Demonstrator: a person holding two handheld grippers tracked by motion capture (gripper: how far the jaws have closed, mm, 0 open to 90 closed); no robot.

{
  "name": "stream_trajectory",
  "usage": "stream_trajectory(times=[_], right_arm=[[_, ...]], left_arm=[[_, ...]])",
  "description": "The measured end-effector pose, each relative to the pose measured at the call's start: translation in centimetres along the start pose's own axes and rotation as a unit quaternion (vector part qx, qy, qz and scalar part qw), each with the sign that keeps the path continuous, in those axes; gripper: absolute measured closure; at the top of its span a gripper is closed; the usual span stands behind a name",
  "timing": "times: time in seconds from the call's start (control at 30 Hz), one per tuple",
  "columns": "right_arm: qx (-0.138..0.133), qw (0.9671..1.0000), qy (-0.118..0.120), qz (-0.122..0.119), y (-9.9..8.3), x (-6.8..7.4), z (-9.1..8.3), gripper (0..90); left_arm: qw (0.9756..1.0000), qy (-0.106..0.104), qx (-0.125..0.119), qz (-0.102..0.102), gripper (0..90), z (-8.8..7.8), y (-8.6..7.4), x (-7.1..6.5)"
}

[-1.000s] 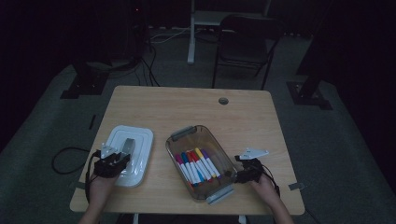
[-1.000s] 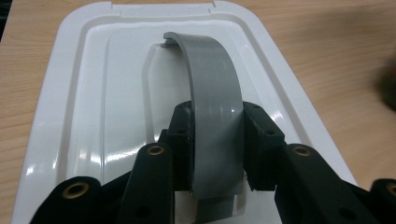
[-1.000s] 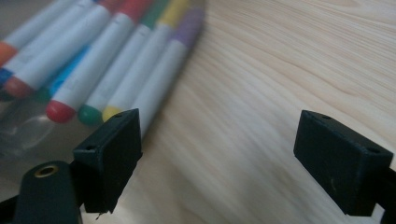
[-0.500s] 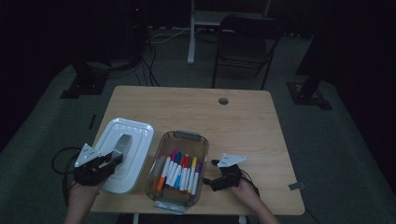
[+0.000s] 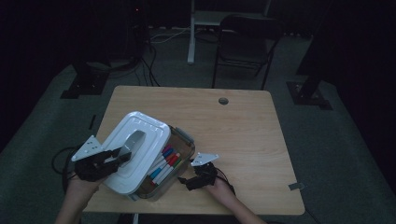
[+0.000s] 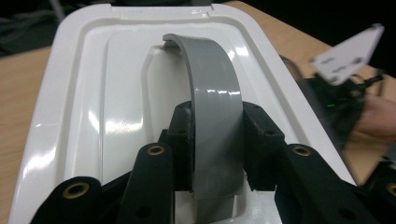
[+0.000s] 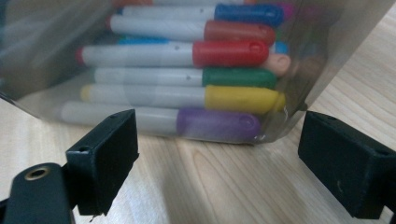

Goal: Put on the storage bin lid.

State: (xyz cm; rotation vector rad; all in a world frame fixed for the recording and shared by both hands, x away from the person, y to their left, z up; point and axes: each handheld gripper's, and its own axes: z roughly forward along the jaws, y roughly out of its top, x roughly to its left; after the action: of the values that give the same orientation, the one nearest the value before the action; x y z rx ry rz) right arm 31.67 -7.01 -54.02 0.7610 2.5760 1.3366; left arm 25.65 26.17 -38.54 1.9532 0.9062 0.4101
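At lower left, the left gripper [image 5: 122,156] clamped the lid's grey handle [image 6: 212,100]; squaring it over the marker box [image 5: 180,154] came next, right gripper [image 7: 219,158] open-jawed.

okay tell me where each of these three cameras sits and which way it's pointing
High view: above the person's side, facing forward and down on the table; both forearms, left gripper, right gripper.
Left gripper view: on the left gripper, facing the white lid, jaws clamping its grey handle.
Right gripper view: on the right gripper, low, facing the clear box of markers, jaws apart.
Shared: lid, box and markers also show from above.
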Motion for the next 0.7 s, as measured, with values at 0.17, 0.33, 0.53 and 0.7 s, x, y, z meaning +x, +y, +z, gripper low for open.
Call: stream_trajectory(times=[0.17,0.33,0.53,0.7], right_arm=[[0.002,0.9997,-0.024,0.0,-0.7,-0.8,-0.7,11.8],[0.0,0.997,-0.074,0.023,-1.8,-3.2,-3.2,11.8],[-0.01,0.9889,-0.131,0.069,-3.7,-6.3,-6.7,11.8],[-0.02,0.9823,-0.161,0.093,-4.9,-7.9,-9.2,11.8]], left_arm=[[0.9989,-0.044,0.011,0.009,68.8,2.3,-0.1,-0.1],[0.9966,-0.077,0.028,0.012,68.8,3.7,-0.1,-0.4],[0.9949,-0.086,0.045,0.026,68.8,4.9,0.0,-1.0],[0.994,-0.094,0.047,0.03,68.8,5.7,0.0,-1.2]])
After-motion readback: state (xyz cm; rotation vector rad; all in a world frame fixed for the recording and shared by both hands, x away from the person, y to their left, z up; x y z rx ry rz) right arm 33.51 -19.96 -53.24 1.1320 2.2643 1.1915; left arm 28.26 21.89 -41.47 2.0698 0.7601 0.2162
